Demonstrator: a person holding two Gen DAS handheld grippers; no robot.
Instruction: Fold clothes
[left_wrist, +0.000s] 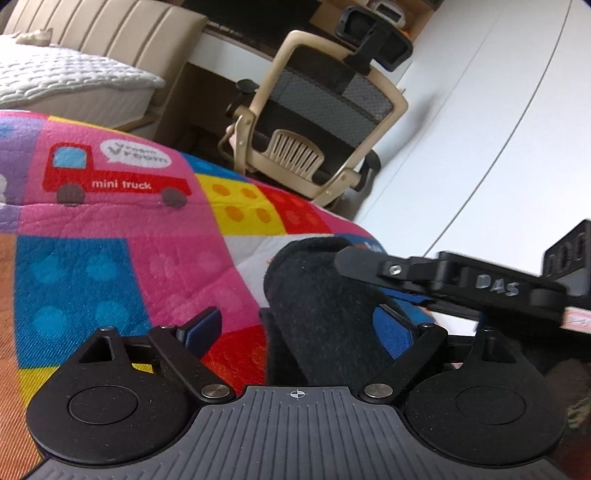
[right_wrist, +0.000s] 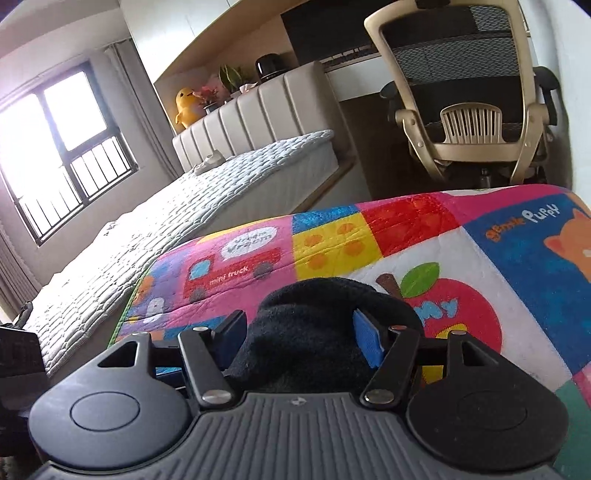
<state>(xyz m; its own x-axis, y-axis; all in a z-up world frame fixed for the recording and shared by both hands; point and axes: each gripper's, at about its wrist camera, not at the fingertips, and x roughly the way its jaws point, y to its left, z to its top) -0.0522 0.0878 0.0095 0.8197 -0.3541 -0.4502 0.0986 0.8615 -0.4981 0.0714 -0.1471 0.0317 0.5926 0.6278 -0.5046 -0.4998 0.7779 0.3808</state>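
A black fleece garment (left_wrist: 321, 295) lies bunched on a colourful patchwork blanket (left_wrist: 110, 258). My left gripper (left_wrist: 299, 321) stands open around the bundle. The cloth sits against the right blue pad, and a gap shows at the left pad. One finger (left_wrist: 362, 260) of my right gripper reaches in from the right across the top of the bundle. In the right wrist view the same garment (right_wrist: 325, 295) fills the space between the pads of my right gripper (right_wrist: 299, 326), which is shut on it above the blanket (right_wrist: 406, 229).
A beige mesh office chair (left_wrist: 325, 122) (right_wrist: 469, 92) stands just beyond the blanket's far edge. A bed with a white quilted cover (right_wrist: 184, 192) (left_wrist: 55, 81) lies to the left, under a window. A white wall (left_wrist: 480, 110) is at the right.
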